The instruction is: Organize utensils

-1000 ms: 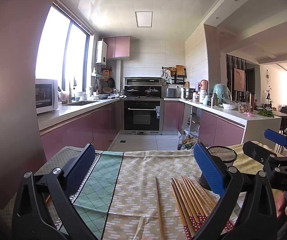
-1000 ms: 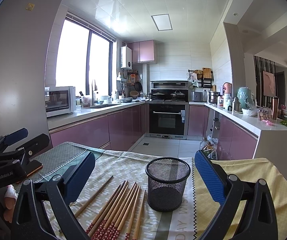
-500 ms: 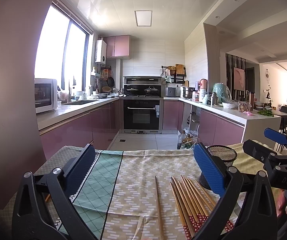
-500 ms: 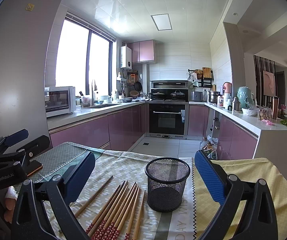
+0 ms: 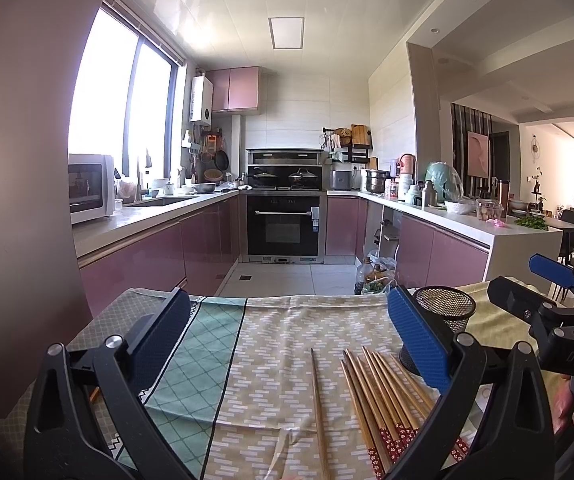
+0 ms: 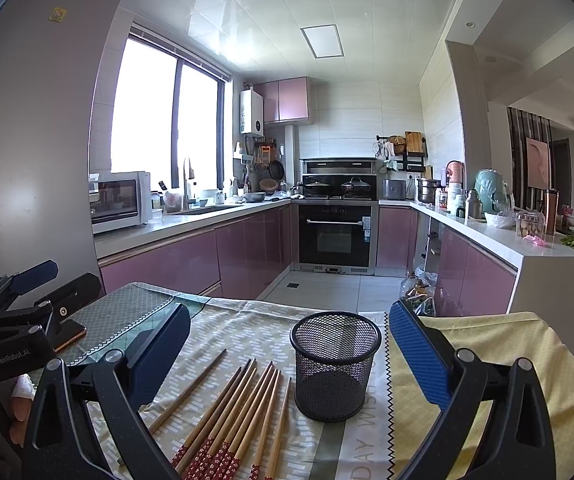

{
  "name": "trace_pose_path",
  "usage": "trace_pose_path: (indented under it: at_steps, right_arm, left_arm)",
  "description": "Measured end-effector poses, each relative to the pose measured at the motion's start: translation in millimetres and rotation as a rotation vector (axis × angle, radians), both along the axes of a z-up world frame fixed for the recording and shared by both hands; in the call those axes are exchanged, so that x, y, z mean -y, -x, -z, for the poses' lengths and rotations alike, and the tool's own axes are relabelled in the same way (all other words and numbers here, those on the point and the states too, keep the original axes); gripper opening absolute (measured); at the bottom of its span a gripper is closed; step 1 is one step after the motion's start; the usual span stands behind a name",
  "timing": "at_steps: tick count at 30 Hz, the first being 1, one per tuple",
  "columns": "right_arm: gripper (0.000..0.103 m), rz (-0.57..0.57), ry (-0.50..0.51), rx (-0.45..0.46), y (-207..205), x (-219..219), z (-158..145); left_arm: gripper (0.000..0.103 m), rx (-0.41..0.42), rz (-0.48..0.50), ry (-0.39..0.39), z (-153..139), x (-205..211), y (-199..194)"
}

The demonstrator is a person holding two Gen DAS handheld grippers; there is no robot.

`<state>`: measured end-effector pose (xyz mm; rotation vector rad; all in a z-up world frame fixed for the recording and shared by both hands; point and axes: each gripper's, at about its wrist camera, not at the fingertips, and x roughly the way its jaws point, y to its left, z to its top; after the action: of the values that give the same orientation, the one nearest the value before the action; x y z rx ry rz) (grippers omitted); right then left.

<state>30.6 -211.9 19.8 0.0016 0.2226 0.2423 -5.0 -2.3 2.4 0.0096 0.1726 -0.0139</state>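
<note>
Several wooden chopsticks with red patterned ends (image 6: 239,416) lie side by side on the tablecloth; they also show in the left wrist view (image 5: 383,396). One chopstick (image 5: 318,408) lies apart to their left. A black mesh holder (image 6: 335,364) stands upright and empty just right of them, partly hidden in the left wrist view (image 5: 445,310). My left gripper (image 5: 287,344) is open and empty above the cloth, left of the chopsticks. My right gripper (image 6: 287,352) is open and empty, with the holder between its fingers' lines.
A patterned cloth (image 5: 279,364) in green, beige and yellow covers the table (image 6: 487,360). A phone (image 6: 71,334) lies at the left edge. The right gripper shows at the right of the left wrist view (image 5: 547,296). Kitchen counters and an oven stand beyond the far edge.
</note>
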Motion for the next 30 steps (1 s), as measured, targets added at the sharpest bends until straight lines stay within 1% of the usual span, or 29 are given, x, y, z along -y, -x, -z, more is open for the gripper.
trace_pose_path:
  at_steps: [7, 11, 14, 18, 19, 21, 23, 24, 26, 27, 29, 30]
  right_arm:
    - [0.096, -0.010, -0.003, -0.034, -7, 3, 6]
    - [0.096, -0.025, 0.005, -0.077, -13, 3, 12]
    - [0.096, -0.051, 0.003, -0.143, -21, 6, 20]
    - [0.096, -0.077, 0.046, -0.283, -38, 4, 40]
    - [0.094, -0.085, 0.055, -0.321, -43, 4, 47]
    - [0.085, -0.091, 0.077, -0.404, -54, 2, 60]
    - [0.075, -0.104, 0.092, -0.479, -64, 0, 73]
    - [0.072, -0.110, 0.098, -0.506, -69, -1, 79]
    - [0.061, -0.121, 0.113, -0.554, -75, -5, 91]
    - [0.058, -0.129, 0.119, -0.572, -77, -7, 95]
    - [0.046, -0.136, 0.133, -0.596, -81, -11, 102]
    - [0.044, -0.139, 0.139, -0.610, -83, -12, 103]
  left_arm:
    - [0.097, -0.025, 0.002, -0.007, 2, 4, -4]
    - [0.097, -0.049, 0.004, -0.013, 4, 6, -7]
    - [0.097, -0.085, 0.011, -0.019, 7, 6, -11]
    - [0.097, -0.177, 0.031, -0.054, 17, 6, -25]
    - [0.097, -0.209, 0.036, -0.068, 20, 6, -30]
    - [0.097, -0.274, 0.065, -0.080, 29, 6, -40]
    - [0.092, -0.342, 0.085, -0.100, 40, 6, -52]
    - [0.089, -0.374, 0.093, -0.114, 45, 7, -57]
    - [0.083, -0.437, 0.109, -0.133, 59, 9, -71]
    - [0.080, -0.464, 0.120, -0.138, 65, 10, -76]
    - [0.073, -0.513, 0.129, -0.153, 76, 13, -86]
    - [0.069, -0.537, 0.132, -0.161, 83, 16, -91]
